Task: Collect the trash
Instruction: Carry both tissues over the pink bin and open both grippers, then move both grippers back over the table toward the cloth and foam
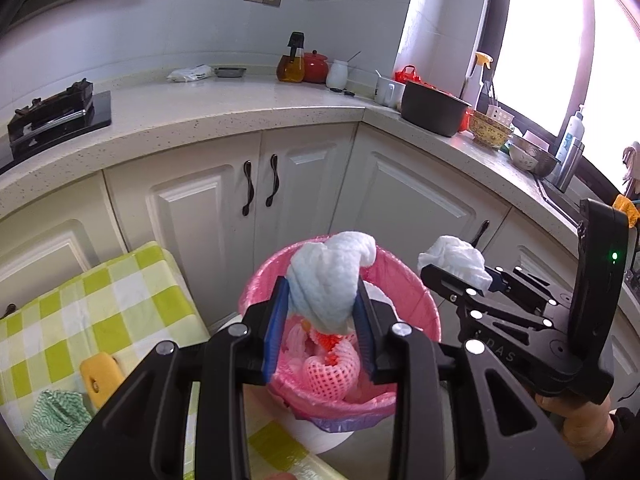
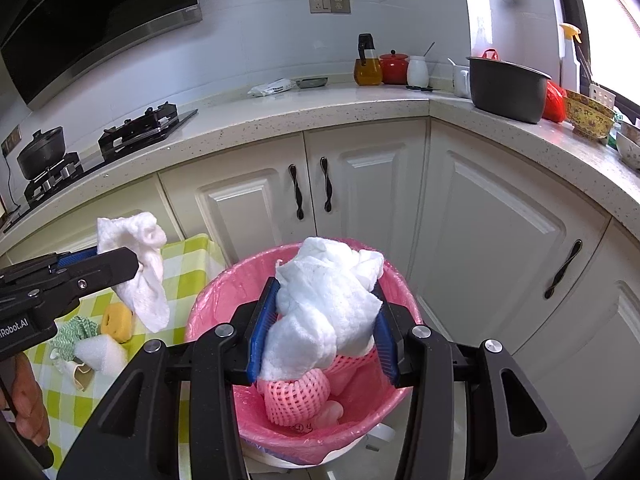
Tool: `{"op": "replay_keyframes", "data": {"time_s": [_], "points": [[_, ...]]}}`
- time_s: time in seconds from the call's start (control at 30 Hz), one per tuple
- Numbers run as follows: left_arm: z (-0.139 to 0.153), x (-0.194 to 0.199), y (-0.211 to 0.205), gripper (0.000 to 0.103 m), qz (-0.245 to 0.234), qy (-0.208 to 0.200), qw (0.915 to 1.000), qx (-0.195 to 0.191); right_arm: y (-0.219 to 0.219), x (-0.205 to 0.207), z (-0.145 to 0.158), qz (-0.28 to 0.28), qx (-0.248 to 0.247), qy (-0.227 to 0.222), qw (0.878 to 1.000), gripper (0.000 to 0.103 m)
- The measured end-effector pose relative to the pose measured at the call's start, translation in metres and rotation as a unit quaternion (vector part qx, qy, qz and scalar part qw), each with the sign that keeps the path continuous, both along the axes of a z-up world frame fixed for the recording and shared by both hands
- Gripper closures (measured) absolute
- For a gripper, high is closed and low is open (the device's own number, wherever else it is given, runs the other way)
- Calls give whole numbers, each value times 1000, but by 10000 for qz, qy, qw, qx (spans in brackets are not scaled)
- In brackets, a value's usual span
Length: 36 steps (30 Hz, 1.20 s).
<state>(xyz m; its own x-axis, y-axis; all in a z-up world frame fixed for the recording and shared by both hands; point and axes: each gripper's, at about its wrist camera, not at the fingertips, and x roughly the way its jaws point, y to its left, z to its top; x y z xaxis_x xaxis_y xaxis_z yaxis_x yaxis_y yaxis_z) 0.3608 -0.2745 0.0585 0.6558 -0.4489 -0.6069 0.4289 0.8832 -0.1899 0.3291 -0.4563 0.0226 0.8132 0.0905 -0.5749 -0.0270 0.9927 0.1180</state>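
Observation:
My left gripper (image 1: pixel 322 300) is shut on a crumpled white paper towel (image 1: pixel 328 280) and holds it over the pink-lined trash bin (image 1: pixel 416 300). My right gripper (image 2: pixel 322 324) is shut on a second crumpled white paper towel (image 2: pixel 324 308), also above the bin (image 2: pixel 216 300). Pink foam fruit netting (image 2: pixel 296 396) lies inside the bin. In the left wrist view the right gripper (image 1: pixel 452 276) with its towel (image 1: pixel 456 258) is to the right of the bin. In the right wrist view the left gripper (image 2: pixel 116 264) with its towel (image 2: pixel 140 276) is at the left, over the table.
A table with a green-checked cloth (image 2: pixel 188 276) stands left of the bin, bearing a yellow sponge (image 2: pixel 116 322), a white foam block (image 2: pixel 102 354) and a green-and-white cloth (image 2: pixel 74 332). White cabinets (image 2: pixel 360 192) and a countertop (image 2: pixel 320 108) with pots and jars lie behind.

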Motion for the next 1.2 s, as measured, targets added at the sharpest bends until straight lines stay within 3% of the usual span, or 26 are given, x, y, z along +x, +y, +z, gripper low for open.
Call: {"op": "replay_keyframes", "data": {"time_s": [0.13, 0.2, 0.73, 1.2], "points": [[-3, 6, -8, 65, -56, 91, 9999, -29, -5, 1, 0, -96, 7, -9, 10000, 50], [-4, 8, -8, 40, -70, 132, 9998, -97, -8, 1, 0, -184, 7, -11, 9998, 40], [4, -17, 33, 39, 197, 4, 9996, -220, -15, -10, -3, -301, 109, -1, 9995, 38], [-22, -77, 132, 37, 1041, 40, 9941, -291, 25, -50, -17, -38, 184, 117, 9998, 29]]}}
